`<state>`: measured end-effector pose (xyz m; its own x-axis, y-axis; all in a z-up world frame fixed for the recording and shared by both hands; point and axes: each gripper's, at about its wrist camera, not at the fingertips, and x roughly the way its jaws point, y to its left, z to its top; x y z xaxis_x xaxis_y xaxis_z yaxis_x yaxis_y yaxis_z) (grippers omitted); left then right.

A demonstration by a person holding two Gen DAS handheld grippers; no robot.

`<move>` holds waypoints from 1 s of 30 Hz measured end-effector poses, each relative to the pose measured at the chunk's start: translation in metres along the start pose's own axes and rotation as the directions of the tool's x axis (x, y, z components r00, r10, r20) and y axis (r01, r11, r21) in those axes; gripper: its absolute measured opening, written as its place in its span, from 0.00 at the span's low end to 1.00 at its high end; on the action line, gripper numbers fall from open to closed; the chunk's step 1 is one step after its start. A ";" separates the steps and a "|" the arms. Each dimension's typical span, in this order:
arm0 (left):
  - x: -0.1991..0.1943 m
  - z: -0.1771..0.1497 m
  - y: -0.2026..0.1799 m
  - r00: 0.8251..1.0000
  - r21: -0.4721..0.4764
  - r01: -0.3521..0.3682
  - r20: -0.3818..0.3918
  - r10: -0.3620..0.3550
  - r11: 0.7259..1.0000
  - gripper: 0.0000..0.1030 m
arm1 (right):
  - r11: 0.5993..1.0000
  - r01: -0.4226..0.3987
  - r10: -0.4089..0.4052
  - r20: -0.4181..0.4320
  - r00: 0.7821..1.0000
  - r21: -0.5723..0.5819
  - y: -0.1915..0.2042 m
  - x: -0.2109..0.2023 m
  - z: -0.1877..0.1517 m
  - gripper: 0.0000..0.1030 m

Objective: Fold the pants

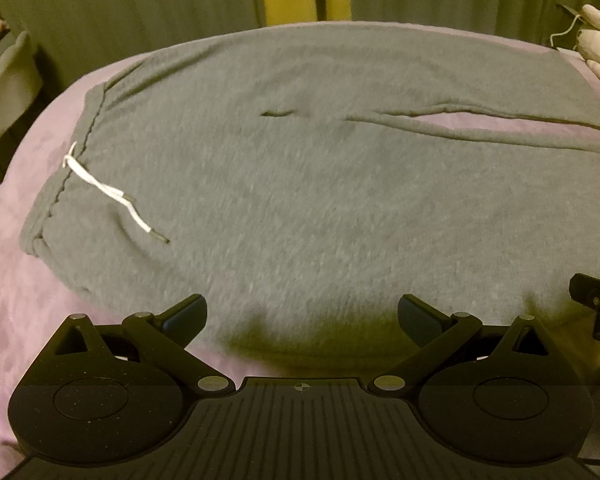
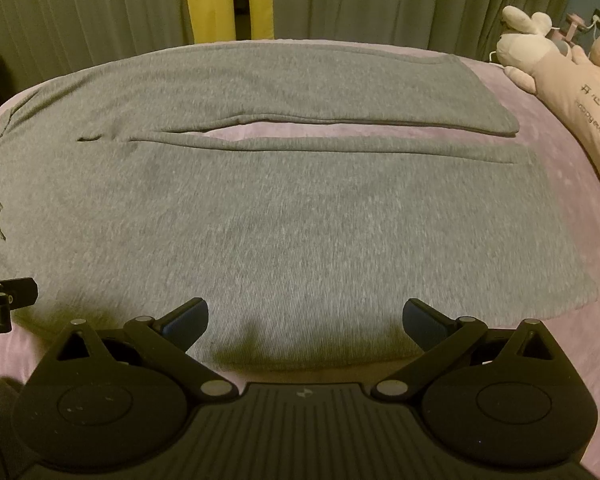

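Grey pants point(image 2: 300, 216) lie flat across the purple bed point(image 2: 560, 152), legs side by side, both the left gripper point(image 1: 302, 316) and right gripper point(image 2: 306, 316) with jaws apart at the near edge; risk: pinching bedsheet with fabric, or uneven lifts skewing the fold.
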<state>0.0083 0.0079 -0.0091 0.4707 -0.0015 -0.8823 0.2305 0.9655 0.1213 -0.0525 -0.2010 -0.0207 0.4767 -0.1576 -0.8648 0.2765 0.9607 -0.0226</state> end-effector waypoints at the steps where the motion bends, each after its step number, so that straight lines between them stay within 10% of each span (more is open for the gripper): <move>1: 0.001 0.000 0.001 1.000 -0.001 0.001 -0.001 -0.001 1.000 1.00 | 1.000 0.000 0.000 -0.001 1.000 -0.001 0.000 0.001 0.000 1.00; 30: 0.013 0.007 0.001 0.999 -0.009 0.000 -0.033 0.000 1.000 1.00 | 1.000 -0.003 0.003 -0.023 1.000 -0.005 0.002 0.015 0.001 1.00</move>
<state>0.0201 0.0067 -0.0172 0.4422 0.0066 -0.8969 0.2227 0.9678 0.1170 -0.0441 -0.2019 -0.0333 0.4583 -0.1495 -0.8761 0.2713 0.9622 -0.0222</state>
